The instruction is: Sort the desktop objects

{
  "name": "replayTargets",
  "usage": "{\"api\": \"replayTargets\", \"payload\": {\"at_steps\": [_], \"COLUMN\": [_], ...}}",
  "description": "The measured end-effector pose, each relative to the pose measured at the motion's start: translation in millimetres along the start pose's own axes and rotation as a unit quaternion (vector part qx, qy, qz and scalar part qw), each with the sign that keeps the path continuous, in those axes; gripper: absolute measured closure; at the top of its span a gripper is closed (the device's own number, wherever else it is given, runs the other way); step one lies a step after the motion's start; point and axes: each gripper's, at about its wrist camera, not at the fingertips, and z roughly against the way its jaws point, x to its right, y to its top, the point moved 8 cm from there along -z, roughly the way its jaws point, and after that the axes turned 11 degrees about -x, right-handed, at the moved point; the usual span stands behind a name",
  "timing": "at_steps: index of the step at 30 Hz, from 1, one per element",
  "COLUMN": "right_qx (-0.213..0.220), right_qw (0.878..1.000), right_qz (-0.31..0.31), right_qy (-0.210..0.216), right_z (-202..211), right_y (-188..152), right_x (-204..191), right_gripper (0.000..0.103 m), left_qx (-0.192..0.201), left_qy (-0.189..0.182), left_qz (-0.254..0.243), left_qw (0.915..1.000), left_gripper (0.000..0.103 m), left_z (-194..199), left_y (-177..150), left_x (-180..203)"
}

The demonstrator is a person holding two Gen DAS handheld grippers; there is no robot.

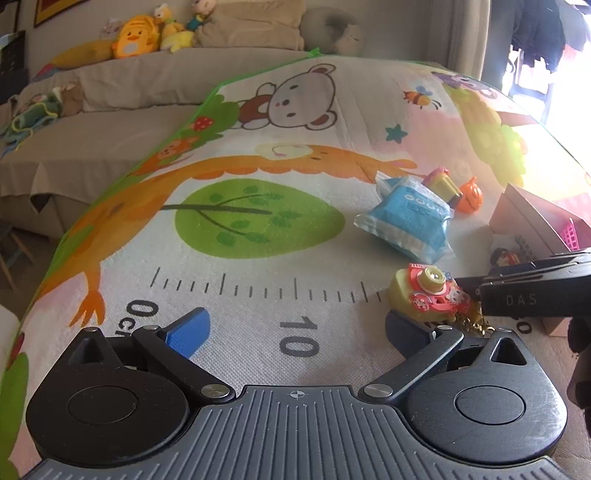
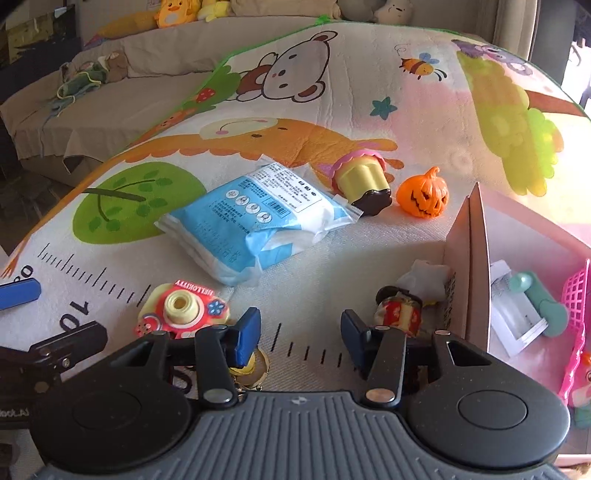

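Observation:
A yellow and red toy camera (image 1: 424, 295) lies on the cartoon mat just ahead of my left gripper's right finger; it also shows in the right wrist view (image 2: 181, 308). A blue tissue pack (image 2: 255, 221), a yellow cupcake toy (image 2: 364, 177) and an orange pumpkin (image 2: 423, 194) lie farther out. A small doll figure (image 2: 400, 310) lies beside the cardboard box wall (image 2: 469, 258). My left gripper (image 1: 295, 332) is open and empty. My right gripper (image 2: 299, 332) is open and empty, between the camera and the doll.
The open box at the right holds a teal handheld fan (image 2: 539, 299) and a pink basket (image 2: 576, 295). A gold chain (image 2: 255, 365) lies under my right gripper's left finger. A sofa with plush toys (image 1: 147, 33) stands behind the mat.

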Motion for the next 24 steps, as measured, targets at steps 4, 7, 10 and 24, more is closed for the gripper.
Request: {"api": "replayTargets", "payload": {"at_steps": [4, 7, 10, 24], "right_qx": [-0.002, 0.001, 0.002, 0.012], "right_qw": [0.999, 0.998, 0.997, 0.984], "right_qz": [0.005, 0.026, 0.04, 0.133], "right_qy": [0.038, 0.052, 0.063, 0.118], "right_z": [9.4, 17.2, 23.9, 58.2], "right_y": [-14.2, -23.3, -31.4, -77.5], "right_x": [-13.9, -30.0, -40.1, -77.9], "right_gripper": [0.055, 0.057, 0.06, 0.058], "left_qx": [0.0, 0.002, -0.002, 0.0], "left_qy": [-0.001, 0.002, -0.002, 0.036], "left_qz": [0.003, 0.008, 0.02, 0.034], "left_qw": [1.0, 1.0, 0.9998, 0.9988], "left_gripper": [0.0, 0.0, 0.0, 0.0], "left_z": [0.5, 0.6, -0.4, 12.4], "left_y": [0.6, 0.9, 1.3, -6.0], "left_x": [-1.2, -2.2, -6.2, -36.5]}}
